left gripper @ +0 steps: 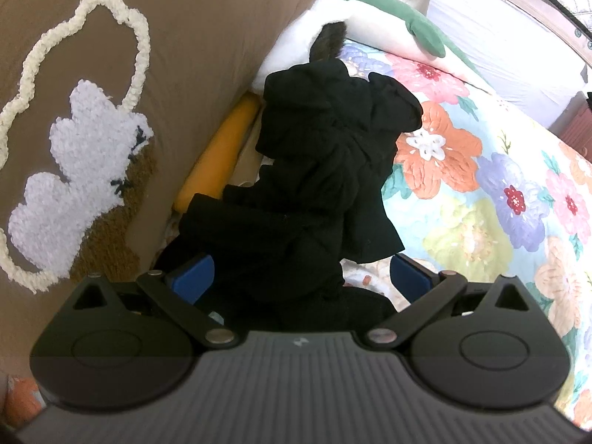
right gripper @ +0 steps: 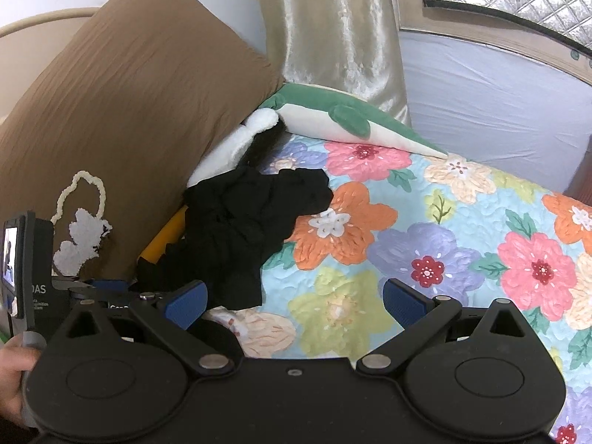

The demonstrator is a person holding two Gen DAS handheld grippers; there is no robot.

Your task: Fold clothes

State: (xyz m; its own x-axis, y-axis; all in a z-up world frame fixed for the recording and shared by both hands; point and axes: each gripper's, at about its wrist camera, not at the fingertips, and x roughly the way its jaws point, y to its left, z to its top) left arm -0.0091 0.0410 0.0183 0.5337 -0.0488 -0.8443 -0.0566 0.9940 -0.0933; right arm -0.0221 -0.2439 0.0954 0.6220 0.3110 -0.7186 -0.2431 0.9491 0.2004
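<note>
A crumpled black garment (left gripper: 318, 170) lies in a heap on the floral bedspread (left gripper: 499, 185), against a brown pillow. It also shows in the right wrist view (right gripper: 240, 229). My left gripper (left gripper: 299, 277) is open, its blue pads on either side of the garment's near end, which bunches between the jaws. My right gripper (right gripper: 294, 298) is open and empty, hovering over the bedspread (right gripper: 444, 240) just right of the garment. The left gripper's body (right gripper: 33, 270) shows at the left edge of the right wrist view.
A brown pillow (left gripper: 148, 55) with a tufted white design stands on the left. An orange roll (left gripper: 218, 151) lies between pillow and garment. A green and white plush toy (right gripper: 333, 118) and a black and white plush (right gripper: 236, 140) lie behind. A curtain (right gripper: 333, 37) hangs beyond.
</note>
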